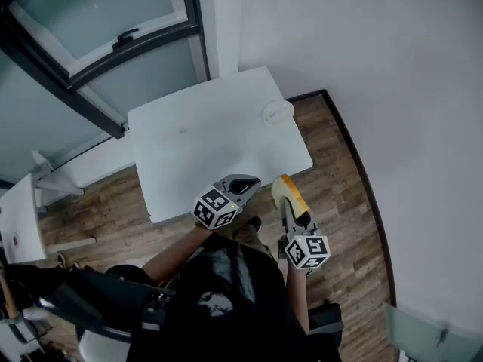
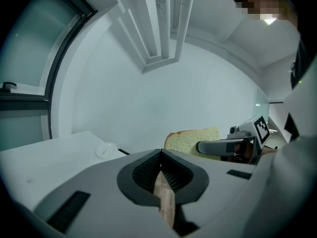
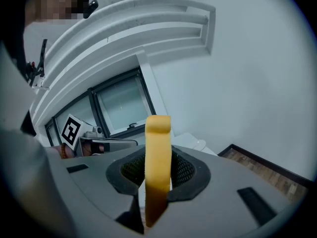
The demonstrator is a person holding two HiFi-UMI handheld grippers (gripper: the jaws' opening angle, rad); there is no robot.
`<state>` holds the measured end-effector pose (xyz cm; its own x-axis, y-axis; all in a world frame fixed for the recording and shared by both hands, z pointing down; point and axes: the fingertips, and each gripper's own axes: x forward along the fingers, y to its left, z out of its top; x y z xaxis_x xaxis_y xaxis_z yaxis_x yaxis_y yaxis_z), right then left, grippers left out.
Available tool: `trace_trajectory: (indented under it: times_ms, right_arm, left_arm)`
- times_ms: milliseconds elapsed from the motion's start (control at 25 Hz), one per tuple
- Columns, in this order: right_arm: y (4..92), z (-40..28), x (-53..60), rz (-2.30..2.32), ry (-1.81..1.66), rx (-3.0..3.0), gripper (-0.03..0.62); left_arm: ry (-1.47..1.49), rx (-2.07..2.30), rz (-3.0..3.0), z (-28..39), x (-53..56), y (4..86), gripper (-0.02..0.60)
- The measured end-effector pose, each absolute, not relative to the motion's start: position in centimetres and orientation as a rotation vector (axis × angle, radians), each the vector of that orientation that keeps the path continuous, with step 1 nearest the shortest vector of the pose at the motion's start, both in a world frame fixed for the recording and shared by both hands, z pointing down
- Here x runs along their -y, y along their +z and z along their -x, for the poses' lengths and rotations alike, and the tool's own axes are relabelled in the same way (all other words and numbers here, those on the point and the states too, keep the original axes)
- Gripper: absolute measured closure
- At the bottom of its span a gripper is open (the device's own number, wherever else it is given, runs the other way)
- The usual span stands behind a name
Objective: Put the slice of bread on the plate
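Observation:
The slice of bread point(image 1: 291, 192), pale yellow with a brown crust, stands upright in my right gripper point(image 1: 286, 200), which is shut on it. That gripper hangs over the wooden floor just off the white table's point(image 1: 196, 145) near right corner. In the right gripper view the bread point(image 3: 157, 152) shows edge-on between the jaws. The small white plate point(image 1: 277, 111) lies at the table's far right corner, far beyond both grippers. My left gripper point(image 1: 247, 185) is shut with nothing in it, at the table's near edge, beside the right one. The left gripper view shows the plate point(image 2: 106, 150) and the bread point(image 2: 192, 140).
A dark-framed window point(image 1: 98, 44) runs along the back left, and a white wall point(image 1: 392, 89) stands close on the right. Wooden floor point(image 1: 339, 172) surrounds the table. A second white table point(image 1: 19, 221) is at the left edge, and a grey chair point(image 1: 423, 334) at the bottom right.

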<state>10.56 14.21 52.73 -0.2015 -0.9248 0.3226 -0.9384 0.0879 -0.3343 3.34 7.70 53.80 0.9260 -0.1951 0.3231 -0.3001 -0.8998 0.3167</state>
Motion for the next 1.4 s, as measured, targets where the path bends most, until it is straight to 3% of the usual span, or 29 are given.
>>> trace_trajectory:
  times_ms: [560,1200,1400]
  right_arm:
    - [56.0,-16.6,-4.3,-1.744,0.826,2.352,0.499]
    - [67.9,-20.0,16.3,-1.489,0.528,2.138,0.499]
    - [71.0,-20.7,20.0,-1.335,0.449,2.084,0.499]
  left_arm:
    - [0.468,0.537,-2.605,-6.8,-0.7,56.9,0.577]
    - [0.36,0.602,-2.361,-11.1,14.0,66.1,0.577]
    - [0.467,0.658,-2.336,-13.0,15.5,69.6,0.577]
